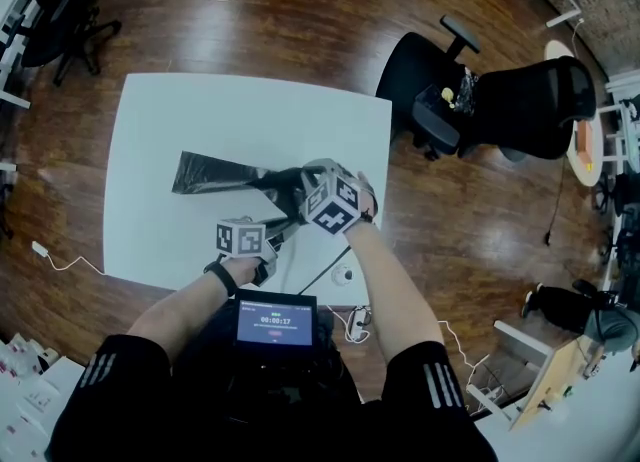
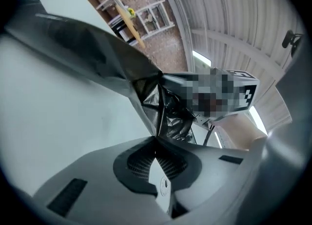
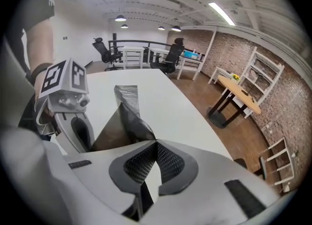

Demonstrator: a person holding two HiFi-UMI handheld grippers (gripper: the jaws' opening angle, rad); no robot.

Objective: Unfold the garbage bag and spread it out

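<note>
left claw (image 2: 157, 139) and right claw (image 3: 156, 142) pinch garbage bag (image 1: 215, 172).

Office rm, swivel chairs (image 1: 530, 100), brick wall (image 3: 300, 97)

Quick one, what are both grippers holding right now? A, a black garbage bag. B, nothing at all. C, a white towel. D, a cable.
A: the left gripper and the right gripper each have their jaws shut on the black bag, which trails away across the white table.
</note>
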